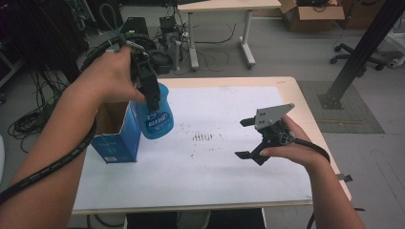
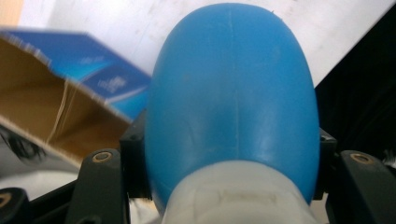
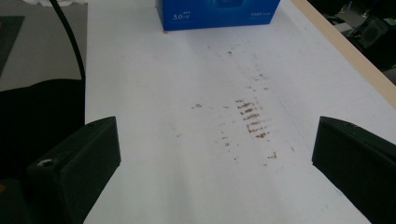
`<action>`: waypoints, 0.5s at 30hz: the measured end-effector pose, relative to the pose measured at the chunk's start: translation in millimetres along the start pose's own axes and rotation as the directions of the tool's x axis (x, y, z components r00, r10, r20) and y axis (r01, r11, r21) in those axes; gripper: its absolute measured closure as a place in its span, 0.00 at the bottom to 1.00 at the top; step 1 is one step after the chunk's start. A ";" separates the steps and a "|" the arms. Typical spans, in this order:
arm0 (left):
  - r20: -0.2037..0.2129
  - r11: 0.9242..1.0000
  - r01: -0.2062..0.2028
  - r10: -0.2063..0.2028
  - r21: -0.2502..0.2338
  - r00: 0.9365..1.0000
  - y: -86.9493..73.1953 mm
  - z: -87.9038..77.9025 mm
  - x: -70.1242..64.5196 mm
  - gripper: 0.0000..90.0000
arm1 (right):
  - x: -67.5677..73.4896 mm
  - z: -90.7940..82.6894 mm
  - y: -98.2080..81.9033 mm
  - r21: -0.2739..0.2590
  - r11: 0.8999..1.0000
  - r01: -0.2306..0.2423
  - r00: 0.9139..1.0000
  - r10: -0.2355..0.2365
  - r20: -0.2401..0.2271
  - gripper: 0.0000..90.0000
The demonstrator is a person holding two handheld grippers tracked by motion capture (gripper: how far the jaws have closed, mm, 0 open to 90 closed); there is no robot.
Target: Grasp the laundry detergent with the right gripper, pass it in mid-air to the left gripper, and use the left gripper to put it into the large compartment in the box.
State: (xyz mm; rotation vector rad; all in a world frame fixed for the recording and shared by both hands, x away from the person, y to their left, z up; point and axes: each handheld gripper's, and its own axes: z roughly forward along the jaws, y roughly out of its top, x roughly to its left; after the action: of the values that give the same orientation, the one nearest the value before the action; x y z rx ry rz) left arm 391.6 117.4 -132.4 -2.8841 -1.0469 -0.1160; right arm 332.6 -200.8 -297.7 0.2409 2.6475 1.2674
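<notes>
Left gripper (image 1: pixel 152 102): clamped on the blue bottle, jaws pressed against both flanks near the neck; held in the left hand (image 1: pixel 112 76) above the worktop's left part.
Blue bottle (image 1: pixel 156 114): off the worktop, hanging just beside the open carton and above its right upper edge; white label with lettering faces the high camera; in the left gripper view, rounded blue body (image 2: pixel 233 102) rises from a whitish collar between the jaws.
Blue carton (image 1: pixel 117 138): upright at the worktop's left edge, top flaps open, brown cardboard inside visible; in the left gripper view, seen to the left of the bottle (image 2: pixel 98 77); in the right gripper view, lower front face with white print at the far end of the sheet (image 3: pixel 217 14).
Right gripper (image 1: pixel 248 138): jaws spread wide, nothing between them; held in the right hand (image 1: pixel 291 145) over the worktop's right part, jaws pointing left toward the carton, well apart from the bottle; grey three-cornered plate on top.
Worktop (image 1: pixel 296 88): wooden, light edge showing along the right side.
White sheet (image 1: pixel 215 162): covers most of the worktop.
Brown smudges (image 1: pixel 203 137): small cluster of marks on the sheet, near its middle, between the two grippers; same marks (image 3: pixel 252 119) lie ahead of the open jaws in the right gripper view.
</notes>
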 end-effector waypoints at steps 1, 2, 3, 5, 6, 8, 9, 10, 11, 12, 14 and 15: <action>-0.002 1.000 0.023 -0.023 0.002 1.000 -1.3 -2.5 3.3 0.43 | -0.6 -1.4 0.7 0.006 1.000 -0.001 1.000 0.001 0.001 0.01; -0.004 0.999 0.045 -0.045 0.009 0.999 -3.0 -6.0 7.4 0.43 | -1.0 -2.8 1.2 0.012 1.000 -0.002 1.000 0.001 0.004 0.01; -0.004 0.999 0.045 -0.045 0.009 0.999 -3.0 -6.0 7.4 0.43 | -1.0 -2.8 1.2 0.012 1.000 -0.002 1.000 0.001 0.004 0.01; -0.009 0.995 0.103 -0.103 0.015 0.995 -7.4 -12.7 14.8 0.43 | -2.5 -5.9 2.8 0.025 1.000 0.001 1.000 -0.001 0.002 0.01; -0.011 0.992 0.123 -0.123 0.019 0.992 -9.0 -15.4 17.8 0.43 | -3.0 -6.7 3.1 0.030 1.000 0.003 1.000 -0.003 0.003 0.01; -0.014 0.987 0.161 -0.161 0.027 0.987 -12.4 -19.7 23.7 0.43 | -3.7 -7.4 3.4 0.038 0.999 0.007 1.000 -0.007 0.002 0.01; -0.014 0.983 0.181 -0.181 0.036 0.983 -14.1 -21.8 26.9 0.43 | -4.1 -7.7 3.6 0.046 0.999 0.012 1.000 -0.012 0.003 0.01; -0.012 0.978 0.205 -0.205 0.038 0.979 -15.8 -23.5 29.5 0.43 | -4.3 -7.7 3.3 0.047 0.999 0.014 1.000 -0.015 0.006 0.01; -0.014 0.975 0.216 -0.215 0.044 0.976 -17.7 -25.5 32.1 0.43 | -5.0 -7.5 3.0 0.048 0.999 0.012 1.000 -0.012 0.001 0.01; -0.012 0.971 0.234 -0.233 0.046 0.972 -19.7 -27.2 34.5 0.43 | -5.8 -7.1 2.6 0.051 0.999 0.012 1.000 -0.012 -0.001 0.01; -0.003 0.960 0.275 -0.275 0.049 0.962 -24.3 -30.4 40.1 0.43 | -7.4 -6.4 2.0 0.064 0.998 0.007 1.000 -0.007 -0.002 0.02; 0.004 0.954 0.296 -0.296 0.050 0.955 -26.5 -31.5 42.9 0.43 | -7.9 -5.9 1.9 0.069 0.998 0.006 1.000 -0.006 -0.004 0.02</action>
State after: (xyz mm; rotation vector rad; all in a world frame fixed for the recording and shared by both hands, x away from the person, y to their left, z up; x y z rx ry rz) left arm 405.9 162.0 -95.9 -2.6672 -1.4564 -0.0877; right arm 339.0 -205.9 -291.8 0.2409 2.6958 1.1775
